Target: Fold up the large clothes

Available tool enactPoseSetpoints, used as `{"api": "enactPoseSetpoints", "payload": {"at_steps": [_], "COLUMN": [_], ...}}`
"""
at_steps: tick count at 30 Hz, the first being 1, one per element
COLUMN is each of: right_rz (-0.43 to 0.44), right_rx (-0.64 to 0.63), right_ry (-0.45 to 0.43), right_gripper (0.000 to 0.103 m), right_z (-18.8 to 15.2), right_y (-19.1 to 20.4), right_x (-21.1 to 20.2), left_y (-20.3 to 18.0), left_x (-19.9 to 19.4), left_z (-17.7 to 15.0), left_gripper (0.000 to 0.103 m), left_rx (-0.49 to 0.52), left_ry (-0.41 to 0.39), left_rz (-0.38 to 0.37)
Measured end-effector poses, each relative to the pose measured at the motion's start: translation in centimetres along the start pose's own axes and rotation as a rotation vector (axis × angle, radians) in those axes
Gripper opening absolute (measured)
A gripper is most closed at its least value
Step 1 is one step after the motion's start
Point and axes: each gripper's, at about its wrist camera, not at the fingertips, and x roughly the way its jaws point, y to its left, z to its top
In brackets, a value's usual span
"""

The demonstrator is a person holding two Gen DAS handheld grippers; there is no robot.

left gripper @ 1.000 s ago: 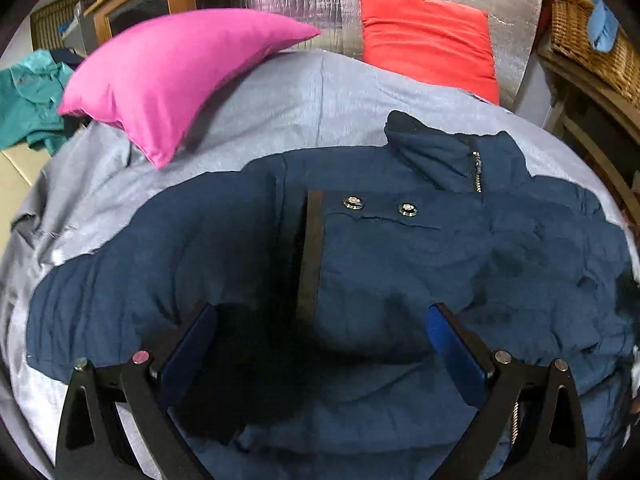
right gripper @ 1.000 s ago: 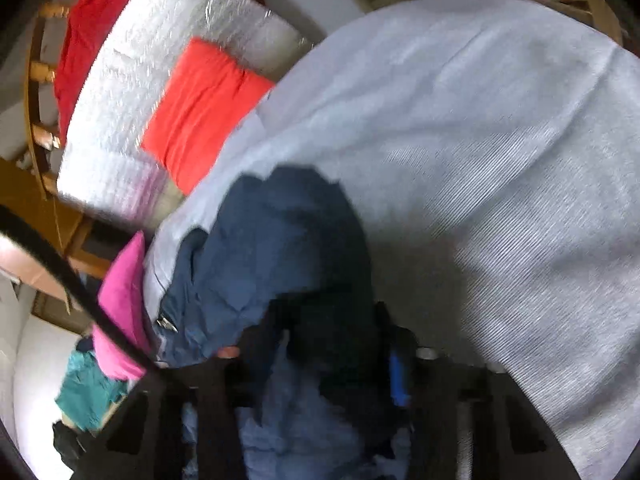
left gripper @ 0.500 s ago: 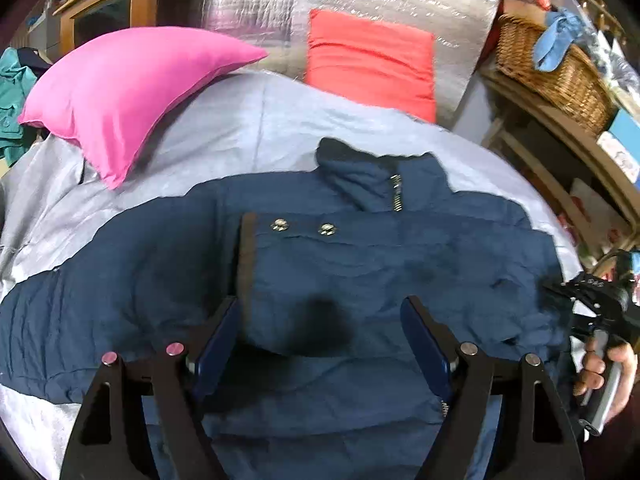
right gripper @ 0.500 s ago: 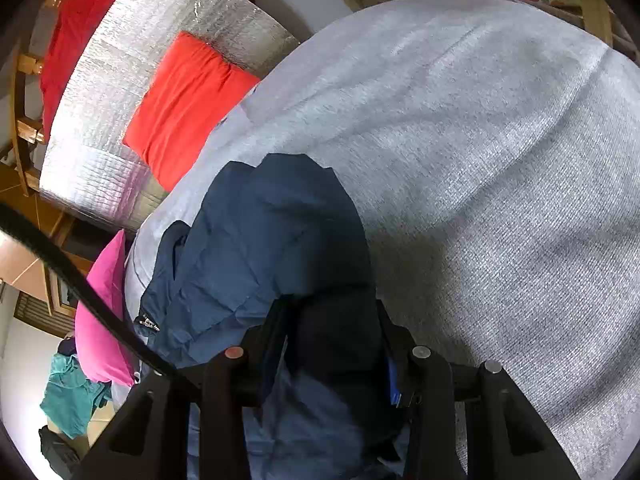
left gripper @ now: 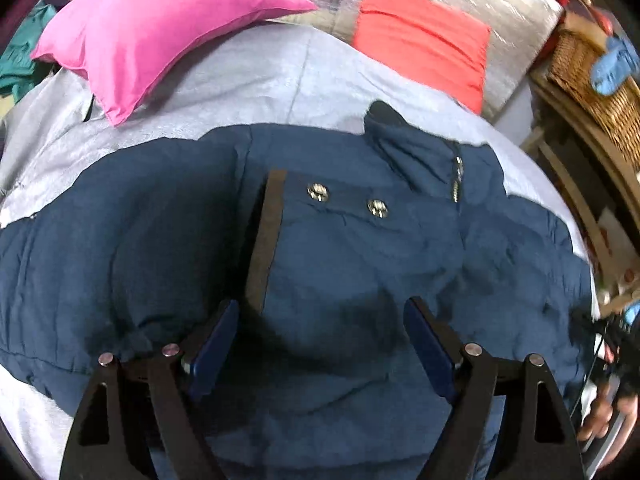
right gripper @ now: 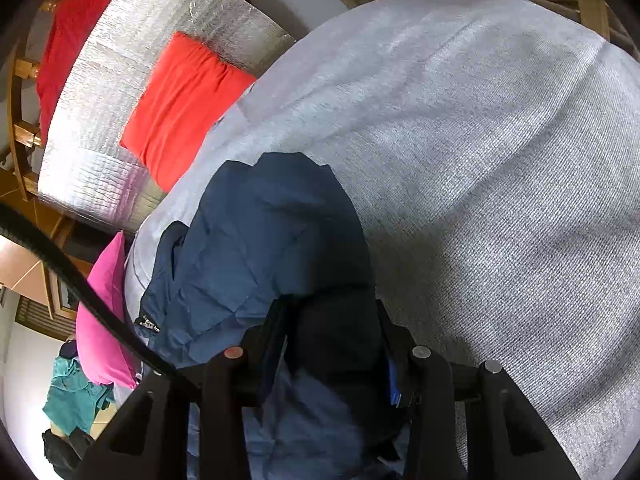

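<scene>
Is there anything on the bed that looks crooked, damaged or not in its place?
Nothing looks damaged or spilled. The navy jacket lies spread on the grey bed cover, its front flap turned open. One end is bunched in the right tongs, as folding needs. The pink pillow lies tilted at the bed's head, which is ordinary.

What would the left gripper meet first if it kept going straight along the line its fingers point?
Most likely the navy jacket spread on the grey bed cover. The left gripper, its jaws opening, hangs over the front panel below the two snaps. How much gap remains is unclear.
</scene>
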Motion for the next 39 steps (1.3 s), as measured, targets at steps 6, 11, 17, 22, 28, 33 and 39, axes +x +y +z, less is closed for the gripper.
{"api": "enactPoseSetpoints", "payload": {"at_steps": [6,11,17,22,28,33,39], "right_rz": [0.009,0.014,0.007,-0.01,-0.012,0.001,-0.003], "right_rx": [0.007,0.017,0.002,-0.035,-0.075,-0.126,-0.184], "right_ry": [0.006,0.011,0.016,0.01,-0.011,-0.036,-0.041], "right_gripper": [0.044,0.044,0.042,0.039,0.033,0.029,0.028], "right_z": [0.0,0.0,-0.2,-0.2,-0.6,-1.0,-1.5], "right_y": [-0.3,-0.5,-0.3,0.3,1.4,2.6,3.5], "right_x": [0.0,0.0,-0.2,-0.6,-1.5,-2.4,-2.5], "left_y": [-1.4,-3.1,-4.9,-5.8,-5.5,-4.0,-2.0], "left_x": [1.2,1.3,-0.5,-2.7,-5.3,-5.9,-4.8], "left_z": [-0.3,-0.6,-1.3,-1.8,-2.2,-2.5,-3.1], "left_gripper": [0.083,0.045,0.011,0.01,0.01,0.01,0.01], "left_rx": [0.062,0.146,0.215,0.259,0.265,0.246,0.229], "left_ry": [-0.009,-0.01,-0.038,-0.072,-0.092,-0.075,-0.013], "left_rz": [0.038,0.098,0.074,0.072,0.073,0.1,0.161]}}
